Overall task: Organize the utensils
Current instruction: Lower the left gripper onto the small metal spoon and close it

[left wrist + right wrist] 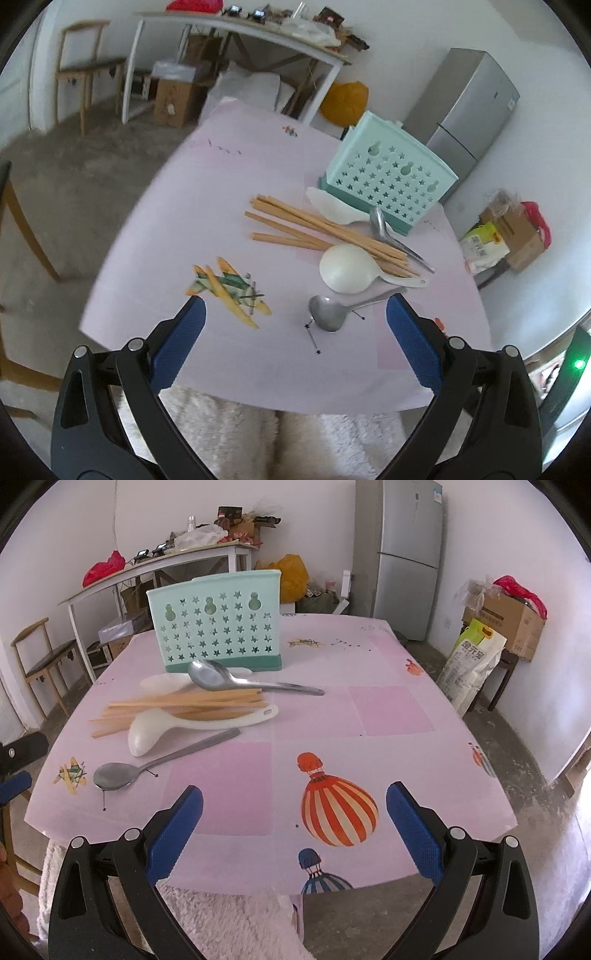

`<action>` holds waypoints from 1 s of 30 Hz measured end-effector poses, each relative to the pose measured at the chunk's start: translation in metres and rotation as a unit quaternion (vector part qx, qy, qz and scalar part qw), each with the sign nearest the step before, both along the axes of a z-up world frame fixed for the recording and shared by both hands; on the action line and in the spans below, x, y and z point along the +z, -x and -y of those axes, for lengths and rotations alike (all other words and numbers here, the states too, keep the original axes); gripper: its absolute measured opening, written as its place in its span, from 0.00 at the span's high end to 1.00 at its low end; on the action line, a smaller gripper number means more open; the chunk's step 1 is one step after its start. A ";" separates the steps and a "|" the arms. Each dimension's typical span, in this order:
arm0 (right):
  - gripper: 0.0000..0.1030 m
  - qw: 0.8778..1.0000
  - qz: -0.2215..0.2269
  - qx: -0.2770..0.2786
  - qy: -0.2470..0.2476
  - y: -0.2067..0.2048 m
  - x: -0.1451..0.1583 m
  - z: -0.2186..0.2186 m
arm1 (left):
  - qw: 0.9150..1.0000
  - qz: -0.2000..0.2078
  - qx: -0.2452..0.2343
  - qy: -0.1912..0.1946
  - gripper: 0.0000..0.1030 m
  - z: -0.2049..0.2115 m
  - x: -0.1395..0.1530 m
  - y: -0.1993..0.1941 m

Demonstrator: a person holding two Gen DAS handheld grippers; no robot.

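Left gripper (pixel 295 314) jaws wide, empty, over near table edge. Ahead: metal spoon (pixel 327 317), white rice paddle (pixel 347 269), chopsticks (pixel 325 232) in a loose pile; mint utensil holder (pixel 216 627) upright behind. Right gripper (pixel 294 801) wide, empty, above balloon print (pixel 338 812)

Left gripper (pixel 295 314) gapes above a metal spoon (pixel 328 315).
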State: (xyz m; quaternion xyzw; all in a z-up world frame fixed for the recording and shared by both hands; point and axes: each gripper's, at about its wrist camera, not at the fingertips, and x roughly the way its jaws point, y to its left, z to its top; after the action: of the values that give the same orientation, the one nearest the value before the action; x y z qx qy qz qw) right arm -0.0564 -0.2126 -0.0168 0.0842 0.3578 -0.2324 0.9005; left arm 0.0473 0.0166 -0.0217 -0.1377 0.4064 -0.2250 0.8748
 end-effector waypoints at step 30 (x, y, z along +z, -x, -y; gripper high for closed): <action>0.06 0.998 0.057 0.032 -0.022 -0.011 0.002 0.025 | 0.992 -0.103 -0.073 0.005 0.95 0.047 -0.047 -0.035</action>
State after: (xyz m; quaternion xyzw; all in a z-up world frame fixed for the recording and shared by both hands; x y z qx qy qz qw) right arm -0.0449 -0.2372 -0.0144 0.1053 0.3137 -0.1905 0.9242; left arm 0.0820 -0.0302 -0.0683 -0.1344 0.5020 -0.2753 0.8088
